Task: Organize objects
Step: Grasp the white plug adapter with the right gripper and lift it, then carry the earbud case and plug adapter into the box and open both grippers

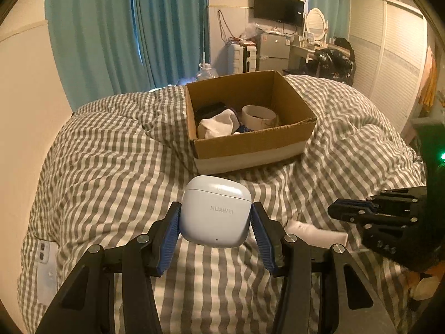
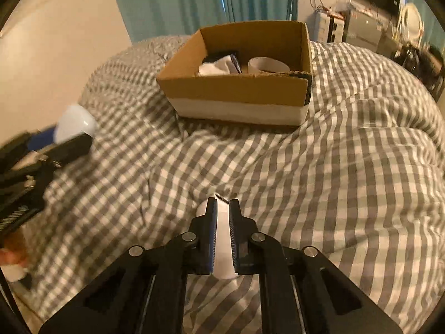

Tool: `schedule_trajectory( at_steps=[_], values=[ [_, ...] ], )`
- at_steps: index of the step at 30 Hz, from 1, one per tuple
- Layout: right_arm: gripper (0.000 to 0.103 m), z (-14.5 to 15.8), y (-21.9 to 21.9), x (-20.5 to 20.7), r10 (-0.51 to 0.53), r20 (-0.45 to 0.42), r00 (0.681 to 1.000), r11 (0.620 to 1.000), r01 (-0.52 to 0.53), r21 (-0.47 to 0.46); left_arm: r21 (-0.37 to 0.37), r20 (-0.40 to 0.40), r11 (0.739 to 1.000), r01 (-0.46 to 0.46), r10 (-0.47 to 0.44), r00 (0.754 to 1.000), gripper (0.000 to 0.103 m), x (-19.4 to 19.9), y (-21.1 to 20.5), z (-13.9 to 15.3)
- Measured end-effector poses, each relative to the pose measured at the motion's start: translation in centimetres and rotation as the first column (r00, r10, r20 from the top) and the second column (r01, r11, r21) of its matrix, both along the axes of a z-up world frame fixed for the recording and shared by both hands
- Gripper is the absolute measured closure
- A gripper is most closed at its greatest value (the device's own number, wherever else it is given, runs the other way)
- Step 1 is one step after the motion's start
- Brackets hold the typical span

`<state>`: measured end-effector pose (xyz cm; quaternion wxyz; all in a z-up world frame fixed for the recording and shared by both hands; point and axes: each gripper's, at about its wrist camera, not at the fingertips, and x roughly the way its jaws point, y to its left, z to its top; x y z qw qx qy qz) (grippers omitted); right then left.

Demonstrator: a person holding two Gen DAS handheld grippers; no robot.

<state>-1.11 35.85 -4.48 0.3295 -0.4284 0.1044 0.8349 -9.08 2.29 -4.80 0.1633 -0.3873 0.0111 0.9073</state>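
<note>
Above the checked bed, the left tool grips a pale earbud case between its blue pads, while the right tool is clamped narrow on a white sock. Beyond them a cardboard box sits on the bed, holding another sock and a tape roll. A phone lies at the bed's left edge.

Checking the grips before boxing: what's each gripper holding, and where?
Left gripper: earbud case, by its sides. Right gripper: a flat white thing, by its faces.

Left gripper and right gripper jaws both clamped.
</note>
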Motion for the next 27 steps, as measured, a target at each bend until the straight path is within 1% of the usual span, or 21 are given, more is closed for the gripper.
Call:
schedule_trajectory(
  at_steps=[2, 3, 4, 5, 6, 7, 9, 10, 14, 17, 20, 22, 24, 26, 27],
  values=[
    [0.094, 0.4, 0.6, -0.1, 0.006, 0.017, 1.0, 1.0, -0.007, 0.017, -0.008, -0.004, 1.0, 0.003, -0.003, 1.0, 0.052, -0.7, 0.4, -0.4],
    [0.091, 0.5, 0.9, -0.3, 0.01, 0.031, 0.999, 1.0, -0.011, 0.029, -0.016, -0.004, 1.0, 0.004, -0.004, 1.0, 0.052, -1.1, 0.7, -0.8],
    [0.081, 0.3, 1.2, -0.5, 0.005, 0.043, 0.999, 0.999, -0.006, 0.035, -0.021, 0.001, 1.0, 0.003, -0.003, 1.0, 0.052, -1.6, 0.9, -1.1],
    [0.075, 0.1, 1.7, -0.7, -0.006, 0.061, 0.998, 0.999, 0.004, 0.033, -0.022, 0.013, 1.0, 0.003, -0.003, 1.0, 0.052, -2.1, 1.0, -1.5],
    [0.063, -0.2, 2.2, -0.9, -0.013, 0.071, 0.997, 1.0, 0.011, 0.025, -0.013, 0.029, 1.0, 0.003, -0.003, 1.0, 0.052, -2.7, 1.1, -2.0],
    [0.056, -0.7, 2.8, -1.2, -0.022, 0.088, 0.996, 1.0, 0.021, 0.007, 0.004, 0.045, 1.0, 0.007, -0.007, 0.999, 0.052, -3.3, 1.1, -2.5],
    [0.055, -1.6, 3.5, -1.8, -0.028, 0.119, 0.992, 0.999, 0.03, -0.015, 0.026, 0.075, 1.0, 0.01, -0.012, 0.997, 0.052, -4.3, 1.1, -3.5],
    [0.055, -2.0, 3.6, -2.1, -0.019, 0.133, 0.991, 0.999, 0.023, -0.027, 0.028, 0.077, 1.0, 0.011, -0.013, 0.997, 0.052, -4.5, 1.1, -3.8],
    [0.055, -3.6, 2.2, -3.2, 0.074, 0.174, 0.982, 0.995, -0.062, -0.073, 0.026, 0.076, 0.999, 0.021, -0.023, 0.997, 0.052, -4.9, 1.2, -5.0],
    [0.055, -6.1, 1.4, -3.9, 0.124, 0.235, 0.964, 0.988, -0.097, -0.123, 0.04, 0.085, 0.999, 0.026, -0.029, 0.996, 0.052, -4.7, 0.8, -5.8],
    [0.055, -8.3, 1.9, -4.7, 0.124, 0.295, 0.947, 0.985, -0.082, -0.149, 0.05, 0.111, 0.999, 0.018, -0.024, 0.994, 0.052, -5.1, 0.5, -6.6],
    [0.059, -8.4, 1.9, -4.9, 0.118, 0.297, 0.947, 0.986, -0.077, -0.146, 0.055, 0.122, 0.998, 0.015, -0.021, 0.992, 0.052, -5.1, 0.3, -6.9],
    [0.059, -8.0, 1.3, -4.9, 0.118, 0.292, 0.949, 0.989, -0.086, -0.117, 0.056, 0.119, 0.998, 0.013, -0.02, 0.993, 0.052, -4.9, 0.1, -6.9],
    [0.059, -7.0, 0.2, -4.9, 0.12, 0.289, 0.95, 0.993, -0.111, -0.049, 0.062, 0.113, 0.998, 0.01, -0.017, 0.993, 0.052, -4.5, 0.0, -6.8],
    [0.059, -6.6, -0.1, -4.9, 0.121, 0.281, 0.952, 0.993, -0.116, -0.035, 0.065, 0.112, 0.998, 0.006, -0.013, 0.994, 0.052, -4.4, -0.1, -6.7]
  ],
)
